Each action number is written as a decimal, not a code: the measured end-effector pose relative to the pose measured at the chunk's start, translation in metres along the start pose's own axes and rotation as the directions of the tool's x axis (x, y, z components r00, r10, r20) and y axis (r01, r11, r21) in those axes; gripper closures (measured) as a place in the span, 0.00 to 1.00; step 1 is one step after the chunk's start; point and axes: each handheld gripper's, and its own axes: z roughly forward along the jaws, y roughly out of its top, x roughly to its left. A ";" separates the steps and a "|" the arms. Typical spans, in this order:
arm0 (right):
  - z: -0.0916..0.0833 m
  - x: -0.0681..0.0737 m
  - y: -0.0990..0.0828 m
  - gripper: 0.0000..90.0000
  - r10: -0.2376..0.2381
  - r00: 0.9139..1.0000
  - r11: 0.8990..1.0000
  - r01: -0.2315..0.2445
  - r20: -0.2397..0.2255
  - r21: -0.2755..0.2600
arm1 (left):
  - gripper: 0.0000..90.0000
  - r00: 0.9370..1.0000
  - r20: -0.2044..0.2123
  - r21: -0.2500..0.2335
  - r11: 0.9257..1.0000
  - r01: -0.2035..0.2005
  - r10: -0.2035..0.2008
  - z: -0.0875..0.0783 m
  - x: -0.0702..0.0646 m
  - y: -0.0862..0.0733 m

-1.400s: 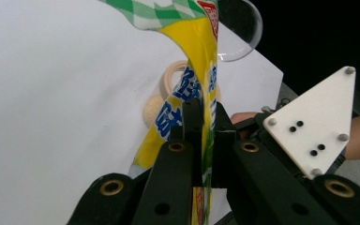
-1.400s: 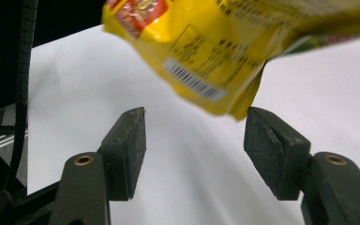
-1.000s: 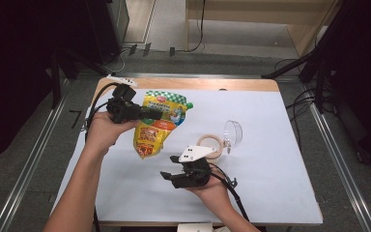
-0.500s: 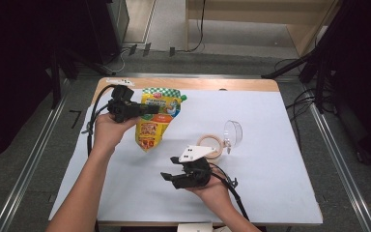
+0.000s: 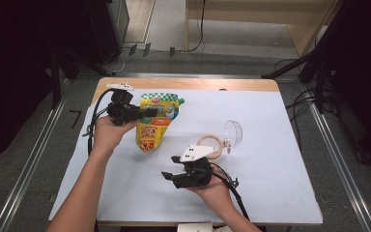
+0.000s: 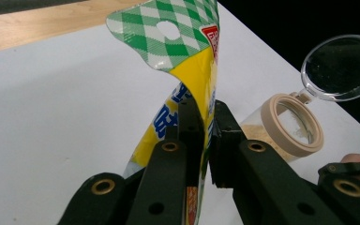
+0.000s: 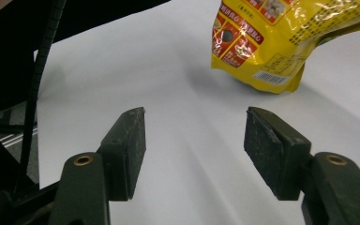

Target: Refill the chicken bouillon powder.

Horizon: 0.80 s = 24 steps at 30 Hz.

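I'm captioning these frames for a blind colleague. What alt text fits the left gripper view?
Two black tongs pinch a yellow pouch with a green-checked top, held upright over a white table. To the right lies a clear jar on its side with a tan rim, its round clear lid flipped open.

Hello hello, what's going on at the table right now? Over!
Left gripper clamped on yellow snack pouch, jaws just easing slightly. Right gripper open, nothing between jaws. Open jar lies beside pouch, not blocking.
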 end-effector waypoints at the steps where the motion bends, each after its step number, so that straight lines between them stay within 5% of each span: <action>1: 0.000 0.000 0.000 0.45 -0.009 1.000 1.000 0.009 0.007 -0.006 | 0.94 1.000 -0.001 0.006 1.000 -0.004 0.004 -0.001 0.000 0.000; 14: -0.004 0.001 0.001 0.47 -0.028 0.999 1.000 0.028 0.024 -0.013 | 0.86 1.000 0.026 0.024 1.000 -0.008 0.007 -0.017 0.002 -0.006; 24: -0.004 0.002 0.002 0.47 -0.033 0.999 0.999 0.033 0.024 -0.010 | 0.64 0.998 0.036 0.011 0.999 -0.053 0.053 -0.031 0.005 -0.008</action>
